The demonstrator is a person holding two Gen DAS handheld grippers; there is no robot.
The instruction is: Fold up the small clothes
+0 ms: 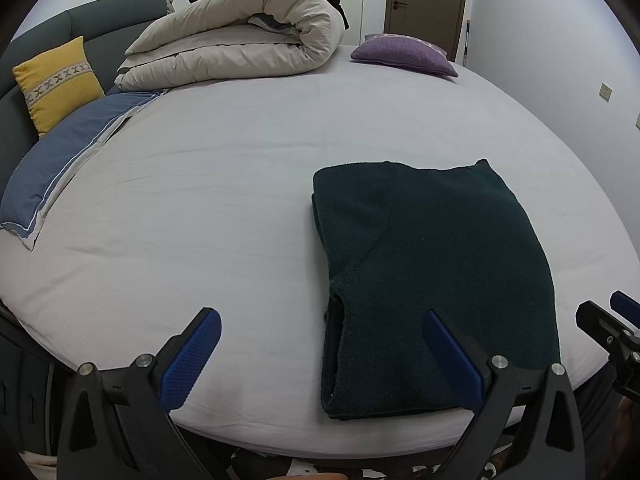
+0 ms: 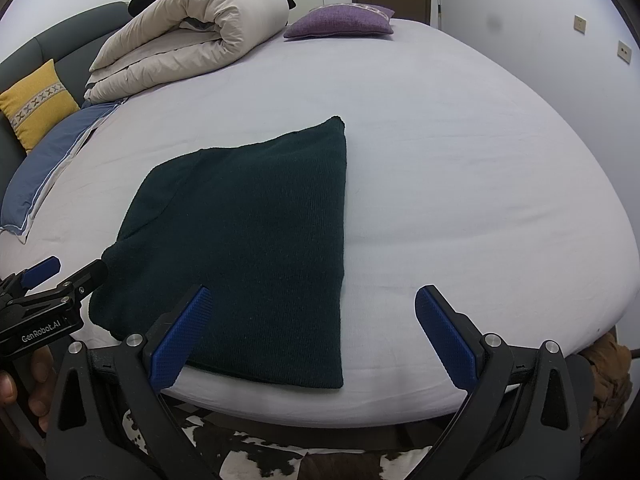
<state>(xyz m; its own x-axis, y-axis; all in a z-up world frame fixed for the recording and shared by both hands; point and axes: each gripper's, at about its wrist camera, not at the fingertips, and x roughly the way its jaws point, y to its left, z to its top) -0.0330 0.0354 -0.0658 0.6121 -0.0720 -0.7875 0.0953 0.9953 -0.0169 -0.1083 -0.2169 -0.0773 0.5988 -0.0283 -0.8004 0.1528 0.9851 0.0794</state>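
A dark green knitted sweater (image 1: 432, 272) lies folded into a rectangle on the white bed sheet (image 1: 220, 200), near the front edge; it also shows in the right wrist view (image 2: 248, 240). My left gripper (image 1: 320, 320) is open and empty at the front edge, its right finger over the sweater's near left part. My right gripper (image 2: 312, 300) is open and empty, its left finger over the sweater's near edge. Each gripper shows at the side of the other's view: the right one (image 1: 612, 316), the left one (image 2: 60, 276).
A rolled beige duvet (image 1: 240, 40) lies at the far side with a purple cushion (image 1: 404, 54) to its right. A blue pillow (image 1: 68, 168) and a yellow cushion (image 1: 56, 80) lie at the left by the grey headboard. A cowhide rug (image 2: 280, 452) lies below the bed's edge.
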